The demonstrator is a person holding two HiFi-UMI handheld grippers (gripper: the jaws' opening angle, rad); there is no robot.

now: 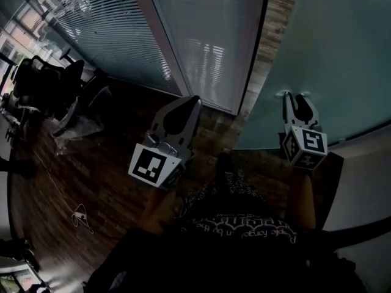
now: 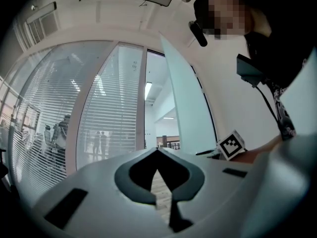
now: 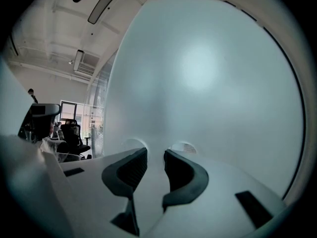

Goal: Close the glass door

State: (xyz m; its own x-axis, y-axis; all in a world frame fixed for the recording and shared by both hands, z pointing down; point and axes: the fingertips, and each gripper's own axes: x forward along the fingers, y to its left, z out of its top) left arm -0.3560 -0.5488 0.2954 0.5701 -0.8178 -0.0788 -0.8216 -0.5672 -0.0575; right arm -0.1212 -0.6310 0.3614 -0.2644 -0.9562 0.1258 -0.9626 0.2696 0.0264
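Office, blinded glass partitions [image 1: 116, 35], desk chairs [image 1: 52, 84]

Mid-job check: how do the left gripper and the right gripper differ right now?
The left gripper's jaws meet at the tips. The right gripper's jaws stand apart. The left gripper points toward the open doorway, off to the side of the glass door. The right gripper faces the glass door close up, though I cannot tell whether it touches. Both grippers are empty.

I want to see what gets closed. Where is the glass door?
The glass door fills the right side of the head view, just ahead of the right tongs, with the window blinds to its left.
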